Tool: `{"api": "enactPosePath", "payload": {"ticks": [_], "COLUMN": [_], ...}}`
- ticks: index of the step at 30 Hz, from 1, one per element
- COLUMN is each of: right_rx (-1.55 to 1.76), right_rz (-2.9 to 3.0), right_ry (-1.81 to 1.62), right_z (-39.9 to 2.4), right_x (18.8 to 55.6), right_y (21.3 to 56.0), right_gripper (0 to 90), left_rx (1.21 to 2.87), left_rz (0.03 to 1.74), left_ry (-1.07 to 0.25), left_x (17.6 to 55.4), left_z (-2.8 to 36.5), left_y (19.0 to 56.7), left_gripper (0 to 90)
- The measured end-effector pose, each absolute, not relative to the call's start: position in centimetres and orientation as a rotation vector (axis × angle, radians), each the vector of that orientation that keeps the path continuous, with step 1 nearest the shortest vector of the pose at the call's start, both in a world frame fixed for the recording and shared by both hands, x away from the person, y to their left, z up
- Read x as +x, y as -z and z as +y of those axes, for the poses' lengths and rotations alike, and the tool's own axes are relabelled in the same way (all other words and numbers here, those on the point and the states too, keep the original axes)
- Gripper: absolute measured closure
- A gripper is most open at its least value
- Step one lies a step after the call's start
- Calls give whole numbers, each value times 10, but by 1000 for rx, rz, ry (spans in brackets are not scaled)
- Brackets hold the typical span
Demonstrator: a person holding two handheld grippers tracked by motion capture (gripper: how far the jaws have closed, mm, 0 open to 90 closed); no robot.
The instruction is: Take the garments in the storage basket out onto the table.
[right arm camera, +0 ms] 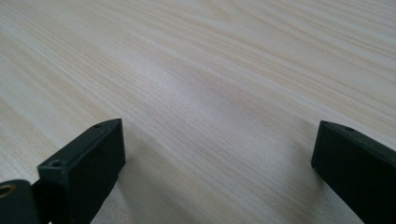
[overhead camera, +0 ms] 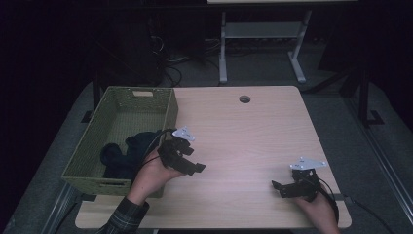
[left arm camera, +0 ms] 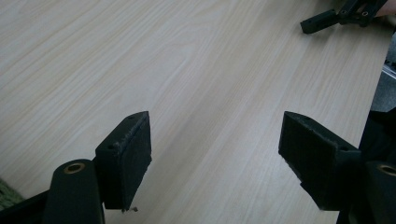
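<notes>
A green woven basket (overhead camera: 93, 182) stands on the left of the light wooden table (overhead camera: 243, 136). A dark cloth (overhead camera: 122, 155) lies bunched in its near end. My left gripper (overhead camera: 193, 164) hangs just right of the basket's near corner, over bare wood, jaws pointing right. In the left gripper view that gripper (left arm camera: 215, 154) is open with nothing between its pads. My right gripper (overhead camera: 278, 188) rests low near the table's front right, jaws pointing left. In the right gripper view it (right arm camera: 217, 158) stands open over bare wood (right arm camera: 210, 70).
A round cable hole (overhead camera: 244, 99) sits near the table's far edge. Behind the table stands a white desk frame (overhead camera: 223, 48) with cables on the floor. The far-off right gripper (left arm camera: 336, 16) appears at the top of the left gripper view.
</notes>
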State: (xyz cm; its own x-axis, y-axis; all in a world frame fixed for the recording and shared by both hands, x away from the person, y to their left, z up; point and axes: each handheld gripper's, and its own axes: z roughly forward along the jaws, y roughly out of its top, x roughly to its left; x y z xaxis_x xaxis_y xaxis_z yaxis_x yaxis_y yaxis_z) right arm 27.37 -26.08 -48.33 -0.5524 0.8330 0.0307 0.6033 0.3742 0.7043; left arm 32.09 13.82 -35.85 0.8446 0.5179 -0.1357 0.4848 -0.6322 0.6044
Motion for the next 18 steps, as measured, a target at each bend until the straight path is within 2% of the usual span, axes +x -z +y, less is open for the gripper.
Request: {"api": "enactPosePath", "payload": {"ticks": [5,18], "right_rx": [1258,1257], "right_rz": [2310,2310], "right_ry": [-974,-974], "right_z": [-261,-261], "right_x": [274,274], "right_y": [483,483], "right_gripper": [24,24], "left_rx": [2358,2394], "left_rz": [718,691], "left_ry": [-59,-40], "left_x": [323,332], "left_z": [143,143], "left_y": [351,337], "left_gripper": [311,365]}}
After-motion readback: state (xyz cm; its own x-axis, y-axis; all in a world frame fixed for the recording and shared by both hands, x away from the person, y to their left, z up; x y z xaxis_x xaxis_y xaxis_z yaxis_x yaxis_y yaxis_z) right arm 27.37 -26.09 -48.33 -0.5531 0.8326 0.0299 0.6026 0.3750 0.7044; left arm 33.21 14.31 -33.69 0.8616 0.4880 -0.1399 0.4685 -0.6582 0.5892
